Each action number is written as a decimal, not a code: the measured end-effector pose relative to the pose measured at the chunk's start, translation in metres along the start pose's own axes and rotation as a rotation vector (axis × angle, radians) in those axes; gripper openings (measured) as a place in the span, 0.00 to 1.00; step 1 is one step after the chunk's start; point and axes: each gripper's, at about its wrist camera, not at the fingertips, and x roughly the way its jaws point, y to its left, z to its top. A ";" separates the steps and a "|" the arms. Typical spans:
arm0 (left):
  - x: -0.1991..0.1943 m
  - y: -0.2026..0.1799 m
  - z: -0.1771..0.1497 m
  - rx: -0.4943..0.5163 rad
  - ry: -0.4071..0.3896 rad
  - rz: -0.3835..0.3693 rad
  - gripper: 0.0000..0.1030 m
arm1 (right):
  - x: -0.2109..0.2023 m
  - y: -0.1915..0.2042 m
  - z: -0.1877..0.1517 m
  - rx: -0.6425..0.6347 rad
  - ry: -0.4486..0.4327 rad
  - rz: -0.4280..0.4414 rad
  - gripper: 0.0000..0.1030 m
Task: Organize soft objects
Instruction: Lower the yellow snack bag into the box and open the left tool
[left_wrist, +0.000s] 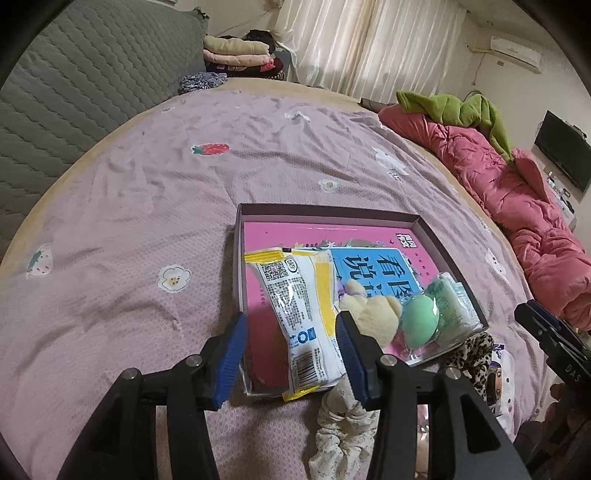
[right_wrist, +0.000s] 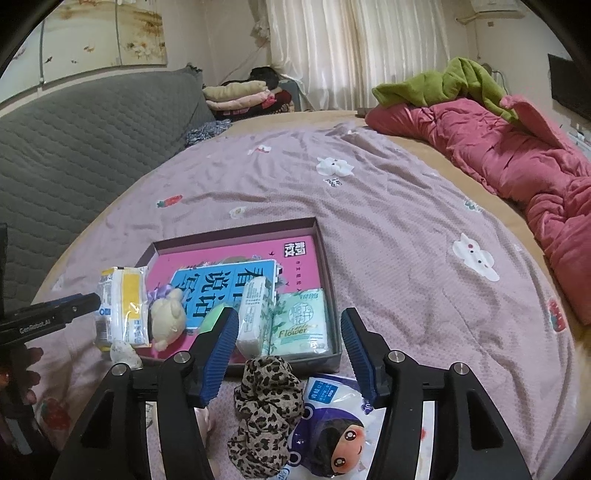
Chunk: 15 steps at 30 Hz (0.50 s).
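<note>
Left gripper (left_wrist: 291, 354) hangs wide open over the yellow-and-white packet (left_wrist: 301, 317), which leans across the box's (left_wrist: 328, 210) near-left corner, pads not touching it. Right gripper (right_wrist: 290, 354) is also spread and empty above the leopard scrunchie (right_wrist: 264, 410) on the bed, just outside the box's near edge. The packet could slide off that rim if nudged.

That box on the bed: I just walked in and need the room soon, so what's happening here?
A person holding two grippers is sorting soft things into the shallow box. The left gripper stands open around the yellow-and-white packet leaning on the box edge. The right gripper is open above the leopard scrunchie, outside the box. A plush bear and tissue packs are inside.
</note>
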 end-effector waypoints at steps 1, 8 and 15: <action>-0.002 -0.001 0.000 0.002 -0.002 0.001 0.48 | -0.002 0.000 0.000 0.000 -0.003 0.000 0.61; -0.017 -0.009 -0.002 0.017 -0.026 0.005 0.48 | -0.014 -0.002 0.003 0.006 -0.026 0.003 0.62; -0.030 -0.014 -0.002 0.024 -0.046 0.000 0.48 | -0.028 -0.002 0.004 -0.002 -0.050 -0.004 0.63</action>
